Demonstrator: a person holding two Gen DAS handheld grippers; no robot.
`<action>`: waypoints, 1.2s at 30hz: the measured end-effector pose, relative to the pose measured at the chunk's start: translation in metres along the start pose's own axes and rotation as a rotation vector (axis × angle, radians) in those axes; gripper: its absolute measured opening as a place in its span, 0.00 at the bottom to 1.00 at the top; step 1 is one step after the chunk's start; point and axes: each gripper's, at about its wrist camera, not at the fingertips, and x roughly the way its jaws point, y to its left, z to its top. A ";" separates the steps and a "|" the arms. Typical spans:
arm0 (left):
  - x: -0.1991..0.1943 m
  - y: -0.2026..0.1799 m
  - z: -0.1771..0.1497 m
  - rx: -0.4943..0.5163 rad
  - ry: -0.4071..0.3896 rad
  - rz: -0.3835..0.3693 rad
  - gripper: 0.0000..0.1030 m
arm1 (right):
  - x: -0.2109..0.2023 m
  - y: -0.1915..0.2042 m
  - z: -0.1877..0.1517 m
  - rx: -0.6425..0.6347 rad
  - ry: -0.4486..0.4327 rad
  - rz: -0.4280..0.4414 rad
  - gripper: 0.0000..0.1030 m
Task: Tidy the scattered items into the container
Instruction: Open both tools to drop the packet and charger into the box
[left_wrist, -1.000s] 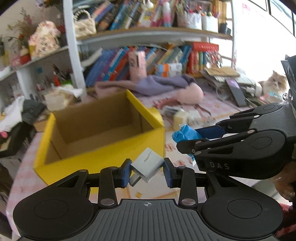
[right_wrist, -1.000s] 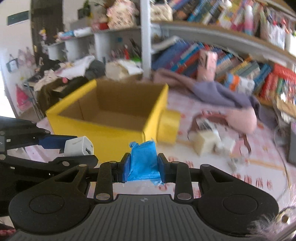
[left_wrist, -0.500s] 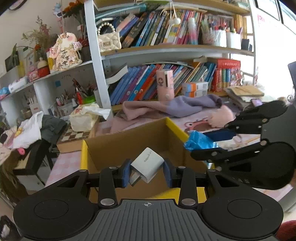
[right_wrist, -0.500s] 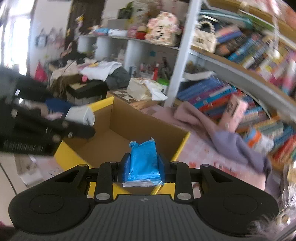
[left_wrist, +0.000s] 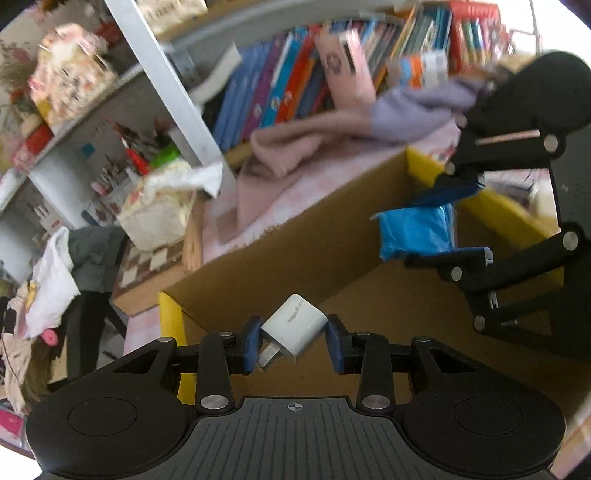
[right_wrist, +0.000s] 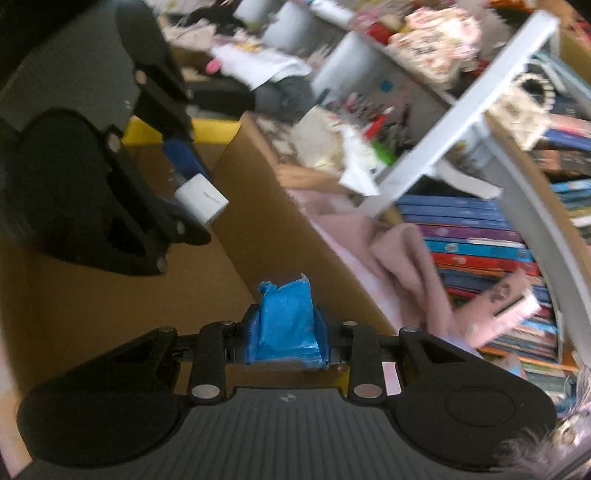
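Both grippers now over box (left_wrist: 303, 258), loaded.

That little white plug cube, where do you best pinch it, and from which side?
Pinch the white charger across two flat opposite faces of its body, coming from the prong end's side. The left gripper grips it that way, blue pads on both faces, metal prongs clear between them.

No legible text: faint grey print on the white charger (left_wrist: 294, 327), unreadable.
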 end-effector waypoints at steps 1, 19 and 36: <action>0.007 0.001 0.001 -0.004 0.022 0.002 0.34 | 0.006 0.001 0.002 -0.011 0.015 0.021 0.28; 0.026 0.011 0.006 -0.020 0.117 0.003 0.56 | 0.046 0.008 0.012 -0.066 0.116 0.111 0.28; -0.038 0.019 0.004 -0.107 -0.119 0.073 0.85 | -0.014 -0.036 -0.016 0.080 -0.079 0.072 0.41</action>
